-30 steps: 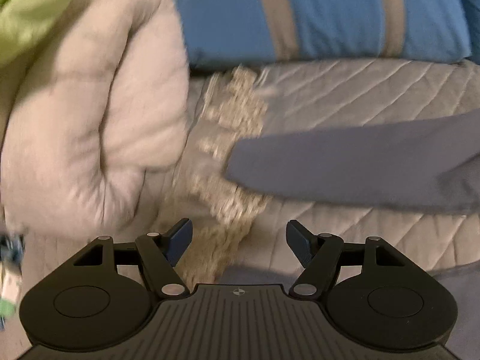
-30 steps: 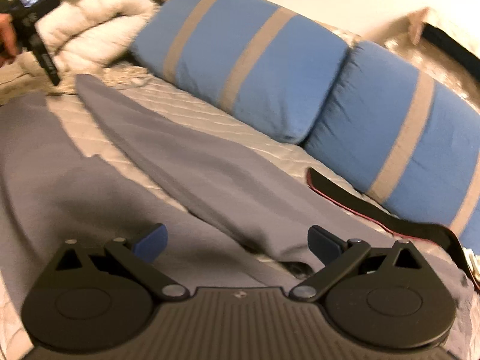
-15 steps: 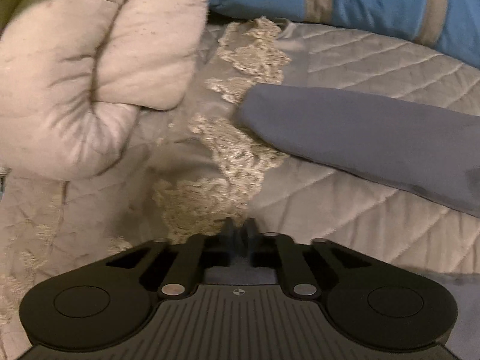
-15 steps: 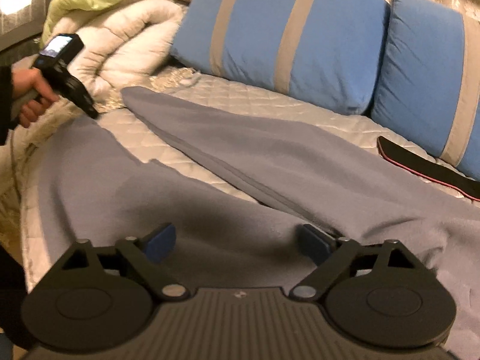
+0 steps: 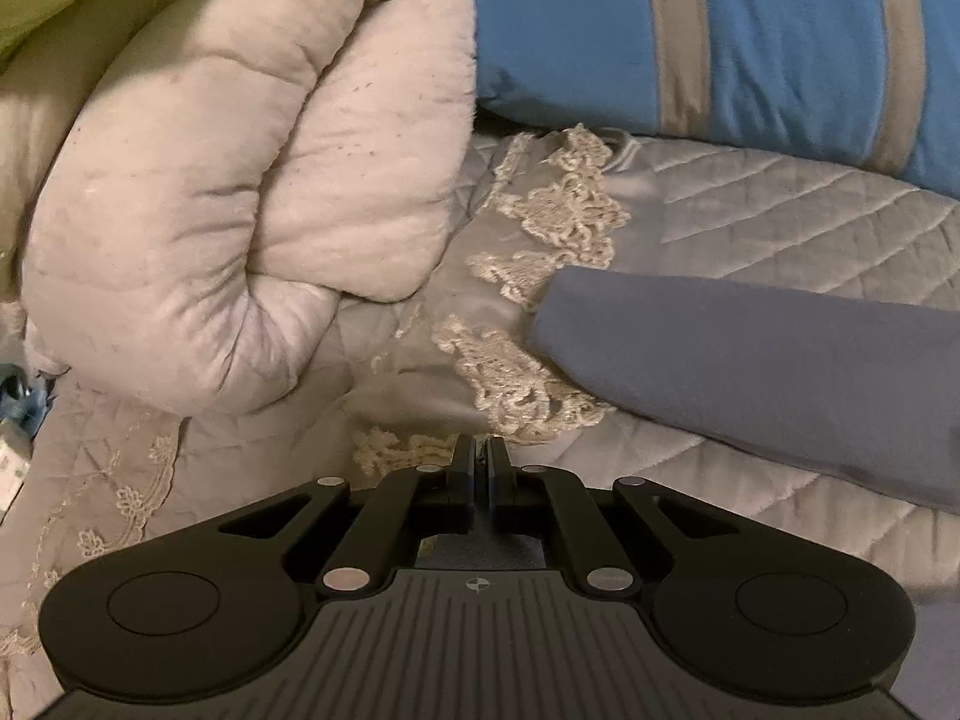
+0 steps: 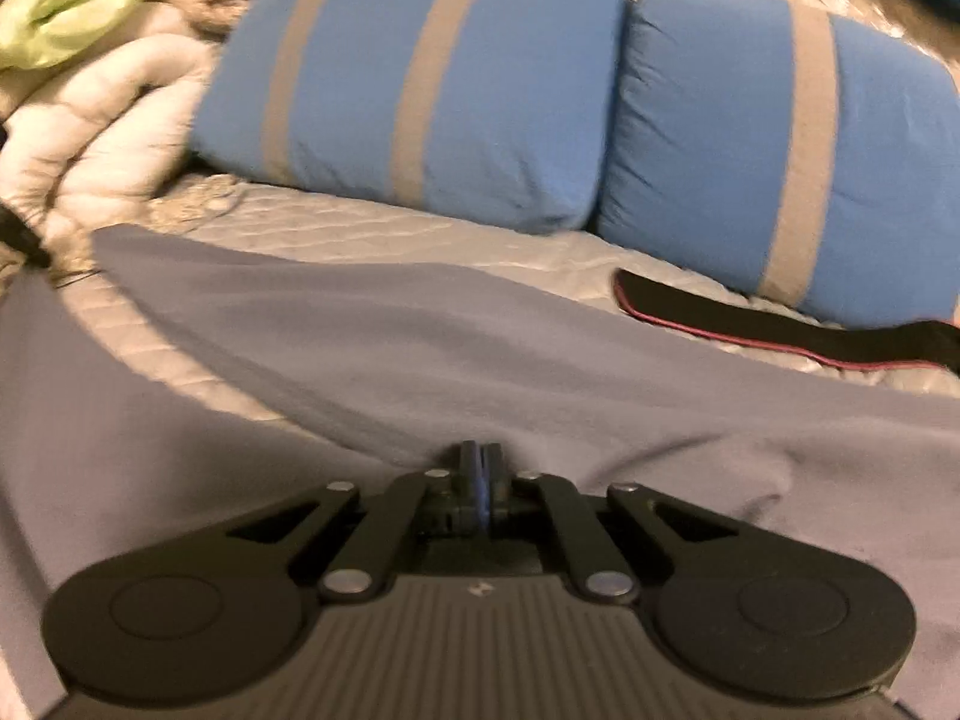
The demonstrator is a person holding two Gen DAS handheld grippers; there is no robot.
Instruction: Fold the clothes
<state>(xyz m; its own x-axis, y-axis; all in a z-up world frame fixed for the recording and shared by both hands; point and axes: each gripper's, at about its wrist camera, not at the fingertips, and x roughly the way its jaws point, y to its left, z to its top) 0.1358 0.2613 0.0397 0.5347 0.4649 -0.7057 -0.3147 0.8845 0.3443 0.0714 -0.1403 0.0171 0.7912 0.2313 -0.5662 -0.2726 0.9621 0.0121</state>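
Lying spread across a quilted bedspread [image 5: 780,210], grey trousers [image 6: 480,348]; the right gripper [image 6: 480,480] has just closed, pinching their fabric, and the left gripper [image 5: 478,468] is pressed together at one leg's hem.

No words, numbers or brand names can be read anywhere in either view. The only sign is a small round crosshair mark moulded on the ribbed body of the left gripper [image 5: 478,461], just behind its fingers; the right gripper [image 6: 480,468] carries a small pale mark at the same spot, too blurred to make out. The pillows, bedding and clothing show only stripes, quilting and lace, no lettering.
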